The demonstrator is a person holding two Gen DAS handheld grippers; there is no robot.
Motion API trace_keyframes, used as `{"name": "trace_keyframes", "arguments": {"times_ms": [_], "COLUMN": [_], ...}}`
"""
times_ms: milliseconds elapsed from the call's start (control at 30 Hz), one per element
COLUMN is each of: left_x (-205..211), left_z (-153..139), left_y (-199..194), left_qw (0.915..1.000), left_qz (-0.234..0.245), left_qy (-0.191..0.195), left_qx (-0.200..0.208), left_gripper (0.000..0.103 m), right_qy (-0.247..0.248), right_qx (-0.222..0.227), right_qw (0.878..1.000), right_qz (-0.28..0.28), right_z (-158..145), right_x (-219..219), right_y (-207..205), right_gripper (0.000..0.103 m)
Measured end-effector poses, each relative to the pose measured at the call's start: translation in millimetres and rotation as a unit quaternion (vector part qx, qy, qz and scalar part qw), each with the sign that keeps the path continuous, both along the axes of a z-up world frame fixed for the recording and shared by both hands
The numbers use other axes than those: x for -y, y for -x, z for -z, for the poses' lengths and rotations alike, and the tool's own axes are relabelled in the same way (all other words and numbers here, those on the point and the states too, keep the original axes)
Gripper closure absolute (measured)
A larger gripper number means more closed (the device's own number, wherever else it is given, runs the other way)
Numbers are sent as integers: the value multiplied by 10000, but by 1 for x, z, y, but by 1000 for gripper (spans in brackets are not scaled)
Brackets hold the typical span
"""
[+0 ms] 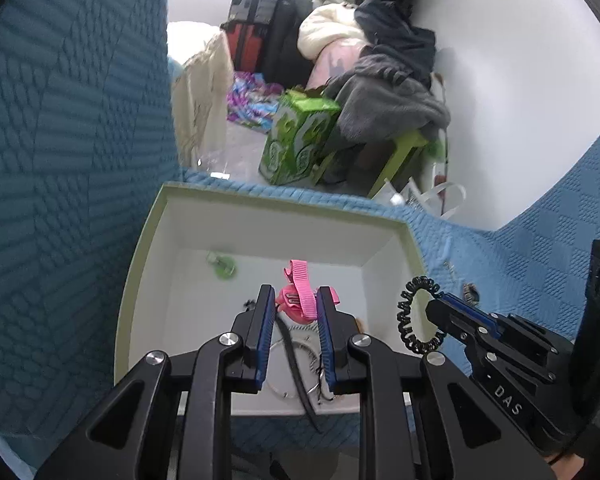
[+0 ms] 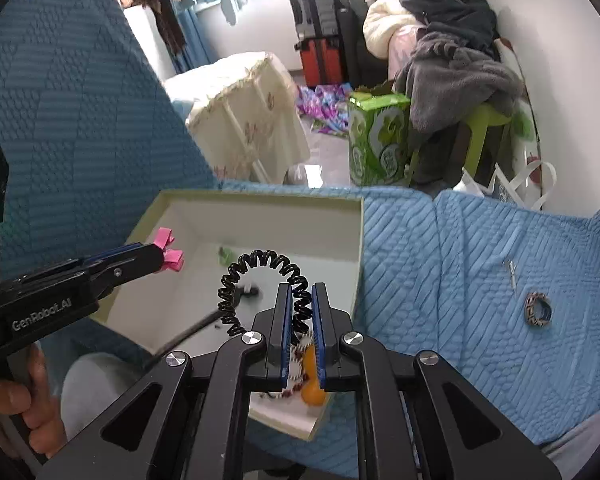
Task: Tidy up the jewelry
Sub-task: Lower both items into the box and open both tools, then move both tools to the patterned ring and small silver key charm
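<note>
A white box with a pale green rim [image 1: 140, 240] lies on a blue quilted sofa; it also shows in the right wrist view [image 2: 358, 240]. My left gripper [image 1: 292, 298] is shut on a pink ribbon hair clip [image 1: 298, 286] and holds it above the box; the clip also shows in the right wrist view [image 2: 171, 254]. My right gripper [image 2: 301, 294] is shut on a black spiral hair tie [image 2: 260, 264] over the box's right side; the tie also shows in the left wrist view [image 1: 410, 316]. A green item [image 1: 222, 266], a black strap [image 1: 296, 364] and a thin ring bangle lie in the box.
A patterned ring [image 2: 537, 308] and a small pin [image 2: 511, 272] lie on the sofa seat at the right. An orange bead piece [image 2: 312, 384] sits in the box's near corner. Beyond the sofa stand a green carton [image 2: 376, 140], suitcases and piled clothes.
</note>
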State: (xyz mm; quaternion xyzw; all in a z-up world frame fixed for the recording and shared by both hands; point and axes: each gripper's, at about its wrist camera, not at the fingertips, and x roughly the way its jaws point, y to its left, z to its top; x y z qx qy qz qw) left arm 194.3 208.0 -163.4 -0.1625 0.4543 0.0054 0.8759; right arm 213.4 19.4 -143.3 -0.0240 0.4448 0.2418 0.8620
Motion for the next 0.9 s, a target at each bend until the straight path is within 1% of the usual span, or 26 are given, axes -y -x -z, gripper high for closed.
{"name": "trace_keyframes", "arguments": {"times_ms": [100,233,267,333,400,467,500,533,567,600,633,700,833,900], "left_x": [0,3,3,4,5,6,7,8,9,10,12,18,34,46], "left_z": [9,11,11,8,0,-7,-12,-17,-21,-28,-33,-44,-63,-71], "left_y": [0,2,1,2,3,0,-1,-4,-4,-3,-3,-3,-7,-10], "left_qw": [9999,9998,9998,9997,9999,9998,9998,9997,9998,9997,9996,9994,9985,9977], "left_qz": [21,10,-9,-23,-62,-104,-143,-171,-201,-232,-251,-243,-170,-137], "left_qy": [57,46,51,87,42,-17,-43,-41,-39,-54,-72,-114,-141,-139], "left_qx": [-149,-186,-195,-231,-153,-172,-166,-138,-80,6,69,205,506,652], "left_gripper": [83,81,81,81,81,80,70,52,43,31,29,29,29,29], "right_qy": [19,-78,-99,-231,-370,-430,-469,-489,-487,-504,-554,-651,-764,-816], "right_qx": [-70,-194,-196,-199,-161,-33,-8,32,68,117,187,324,600,688], "right_qw": [10000,9997,9996,9993,9988,9987,9985,9983,9983,9982,9979,9971,9952,9943], "right_qz": [-58,-127,-149,-221,-260,-263,-285,-304,-296,-289,-278,-218,-67,2], "right_z": [5,5,3,-2,-11,-23,-28,-34,-38,-43,-50,-62,-84,-91], "right_x": [-1,1,1,4,6,11,13,15,17,20,26,36,65,80], "right_y": [3,4,4,4,3,2,1,-1,-3,-5,-7,-9,-15,-18], "right_gripper": [95,94,92,74,73,73,72,72,72,68,57,47,45,45]}}
